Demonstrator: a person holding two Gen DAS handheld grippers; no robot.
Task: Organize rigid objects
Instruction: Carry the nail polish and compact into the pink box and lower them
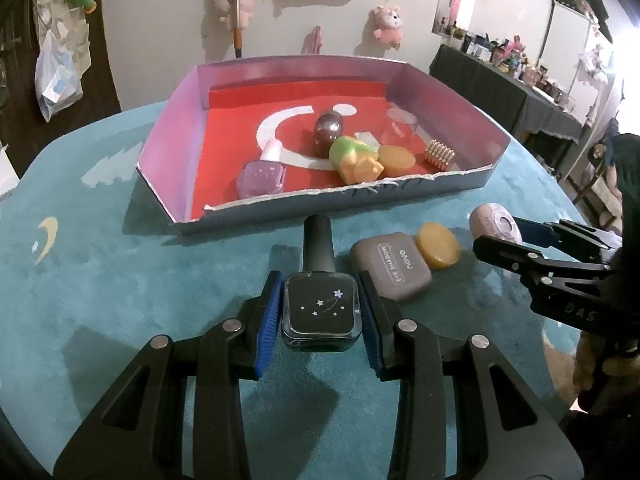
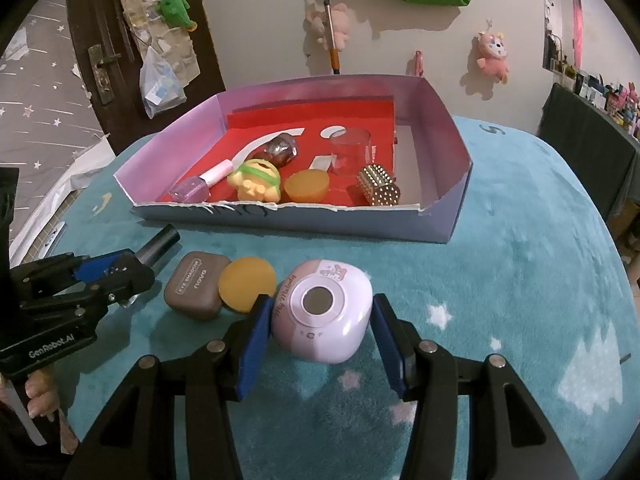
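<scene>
My left gripper (image 1: 320, 312) is shut on a dark nail polish bottle (image 1: 320, 312) with star marks, low over the teal cloth; it also shows in the right wrist view (image 2: 116, 276). My right gripper (image 2: 320, 320) is open around a pink rounded case (image 2: 320, 312), its left pad touching, its right pad a little apart; the case also shows in the left wrist view (image 1: 494, 222). A brown eye shadow compact (image 1: 392, 266) and an orange disc (image 1: 438, 245) lie between the grippers. The cardboard tray (image 1: 320, 204) with red floor stands behind them.
In the tray lie a purple nail polish bottle (image 1: 262, 176), a yellow-green toy (image 1: 354, 158), a dark shiny egg shape (image 1: 329, 130), an orange disc (image 1: 396, 158), a studded gold roller (image 1: 440, 154) and a clear cup (image 2: 352, 148). Teal cloth (image 2: 520, 280) covers the table.
</scene>
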